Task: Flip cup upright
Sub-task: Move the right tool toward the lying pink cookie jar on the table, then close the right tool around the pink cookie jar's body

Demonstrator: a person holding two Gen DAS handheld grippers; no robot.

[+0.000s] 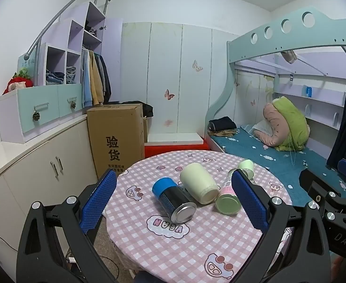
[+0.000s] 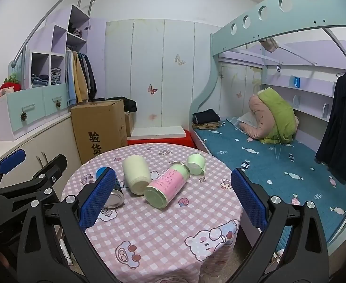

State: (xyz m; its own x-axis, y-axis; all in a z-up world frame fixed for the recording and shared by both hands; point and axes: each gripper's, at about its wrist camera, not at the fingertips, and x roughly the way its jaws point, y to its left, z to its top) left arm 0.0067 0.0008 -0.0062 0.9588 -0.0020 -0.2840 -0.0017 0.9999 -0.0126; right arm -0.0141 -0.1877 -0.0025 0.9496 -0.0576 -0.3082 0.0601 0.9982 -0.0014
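Left wrist view: left gripper (image 1: 174,198) spread wide, nothing between the blue pads (image 1: 99,198), held above the near edge of the round table (image 1: 196,247) with its pink checked cloth. On the table, four containers all lying on their sides. Cream cup (image 1: 199,182) at the middle of the table, closed base toward the camera, mouth turned away. Blue-capped black can (image 1: 173,197) just left of the cream cup and touching it, metal bottom facing the camera. Pink-labelled bottle (image 1: 227,198) just right of the cream cup, partly hidden behind the right-hand pad. Small pale green cup (image 1: 246,166) beyond the bottle, near the far right rim of the table, mostly hidden. Cardboard box (image 1: 116,139) standing on the floor past the table's left side; bunk bed (image 1: 279,151) with a teal blanket past its right side. Right wrist view: right gripper (image 2: 173,198) likewise spread wide and holding nothing, above the table's (image 2: 149,231) near edge. Cream cup (image 2: 136,174) at the table's middle, base toward the camera; pink-labelled bottle (image 2: 168,185) just right of it, apparently touching; black can (image 2: 114,195) left of it, largely covered by the left-hand pad; pale green cup (image 2: 196,164) farther right, open mouth facing left. Left gripper (image 2: 14,167) seen off the table's left edge, jaws apart.
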